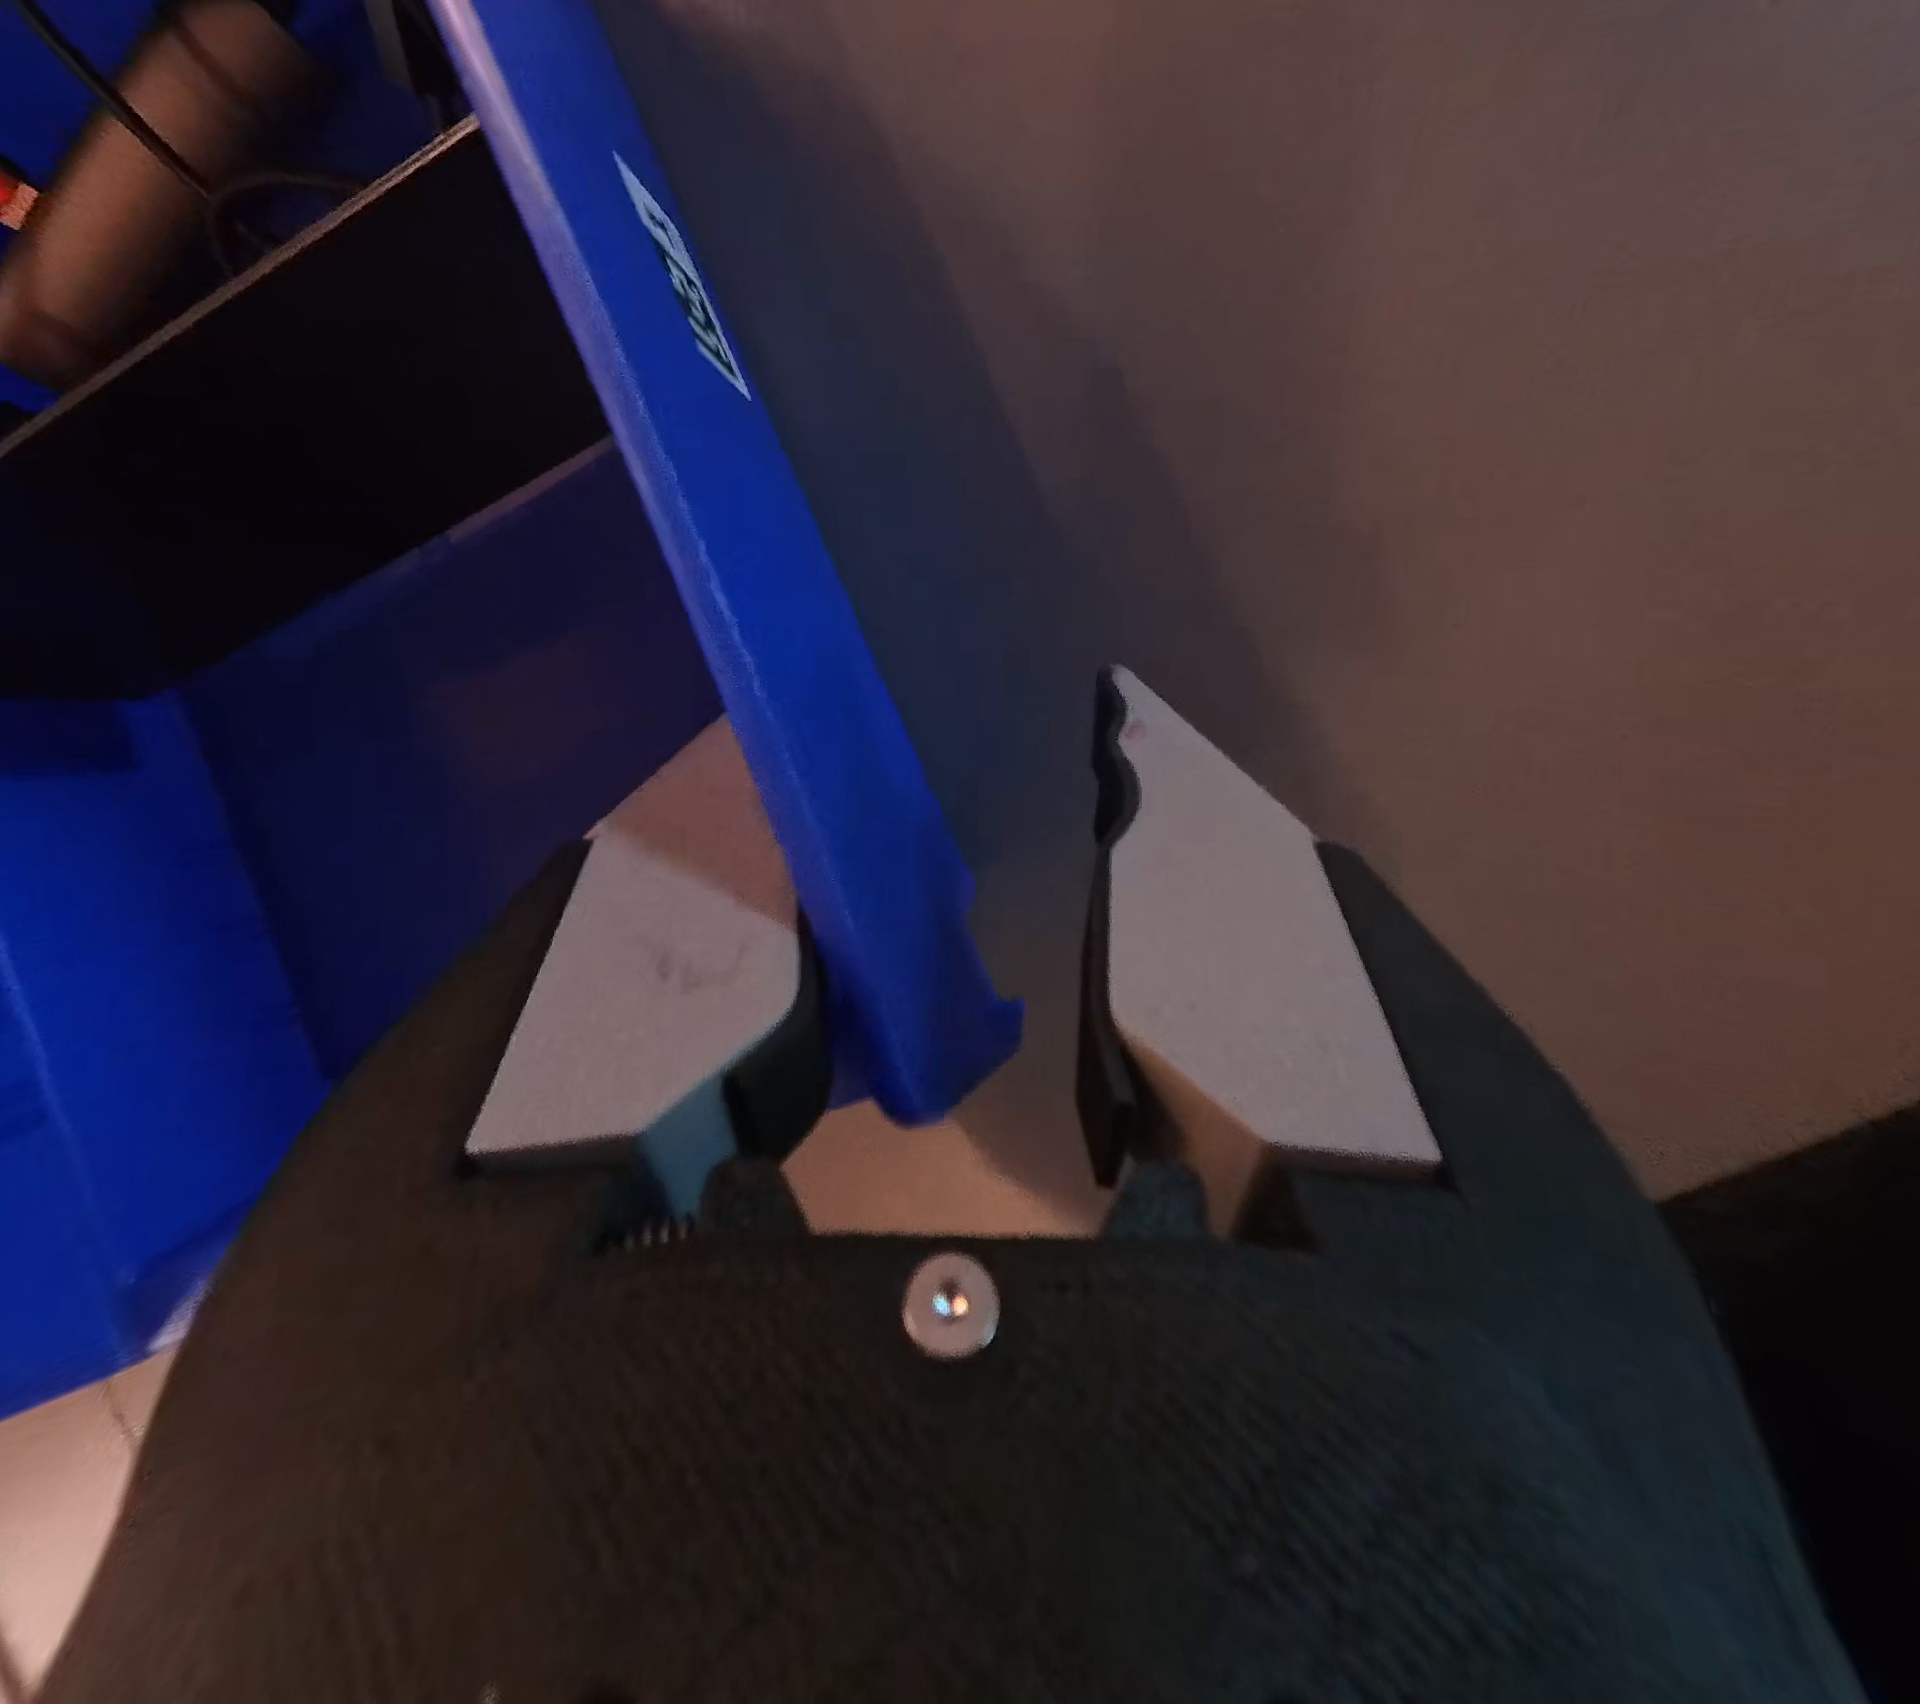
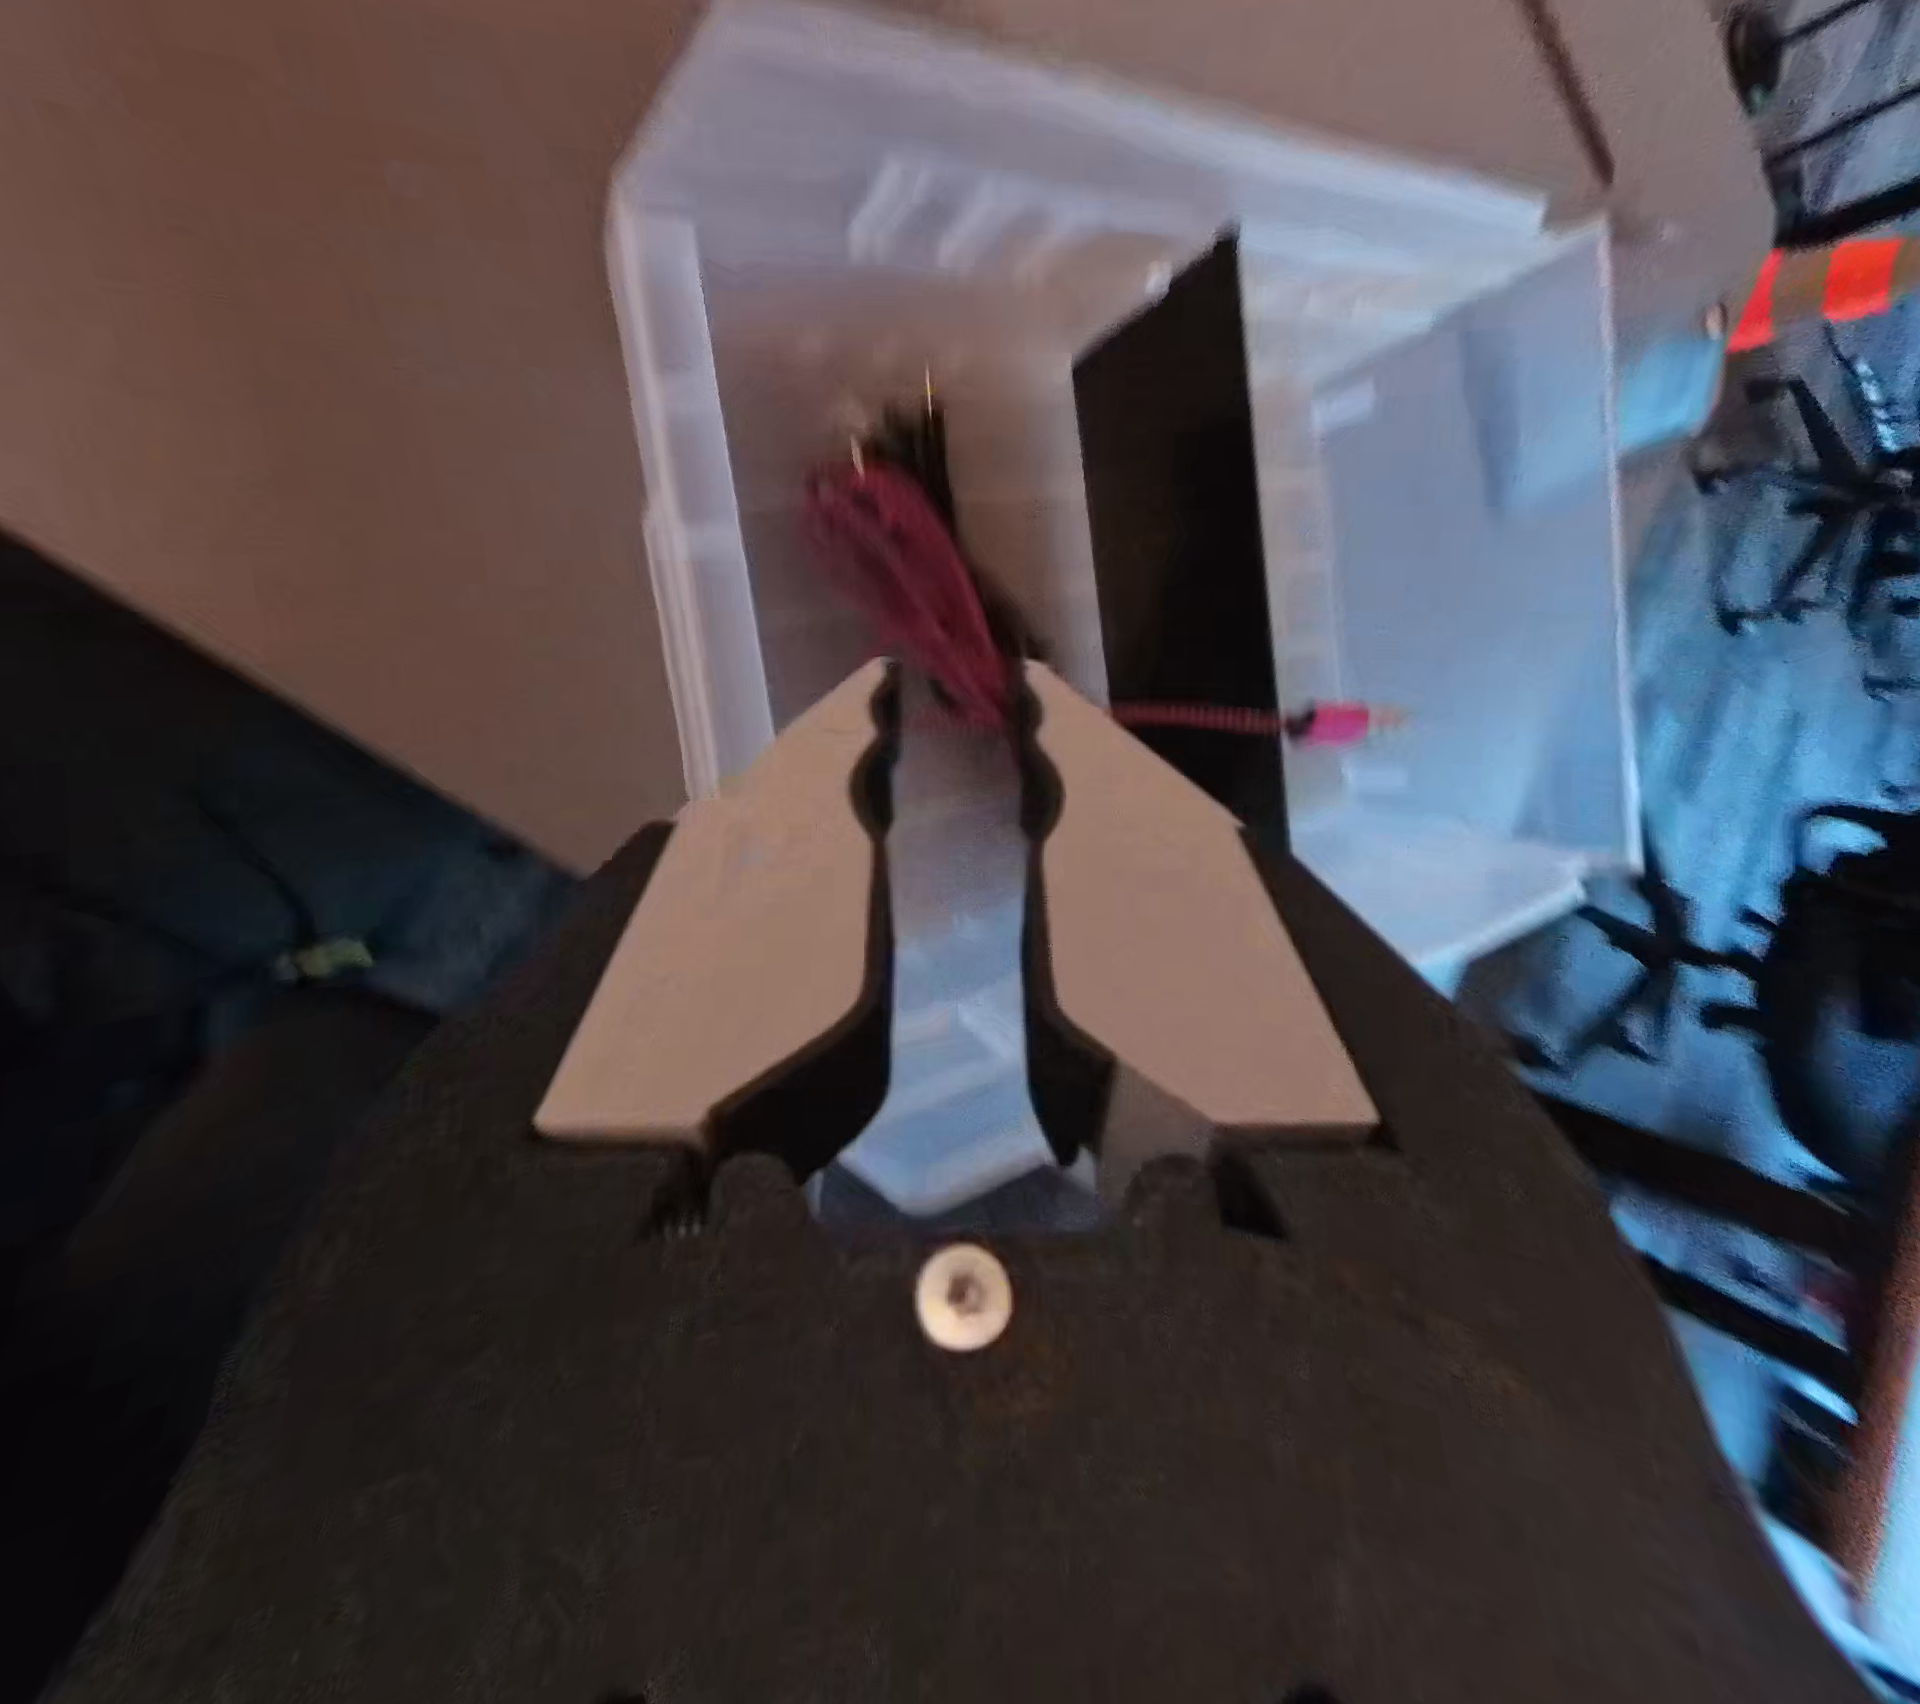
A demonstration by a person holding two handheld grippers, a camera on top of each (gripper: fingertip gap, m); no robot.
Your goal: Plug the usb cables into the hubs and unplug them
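In the left wrist view my left gripper point(image 1: 925, 750) is open and straddles the wall of a blue bin point(image 1: 665, 366). Its left finger point(image 1: 644, 968) is inside the bin, the right one outside, with a gap to the wall. Dark cables point(image 1: 145, 127) lie blurred deep in the bin. In the right wrist view my right gripper point(image 2: 961, 688) is closed on the near wall of a clear plastic bin point(image 2: 956, 927). A bundle of red braided cable point(image 2: 904, 574) lies in that bin just past the fingertips. Its pink plug point(image 2: 1340, 724) sticks out to the right. No hub shows.
Both bins stand on a tan table point(image 1: 1455, 304). A black divider point(image 1: 260, 449) crosses the blue bin and another black divider point(image 2: 1174, 532) crosses the clear one. Dark floor lies beyond the table's edge point(image 2: 208, 823). Blurred clutter fills the far right point(image 2: 1787, 719). Tip to tip, the grippers are about 55 centimetres apart.
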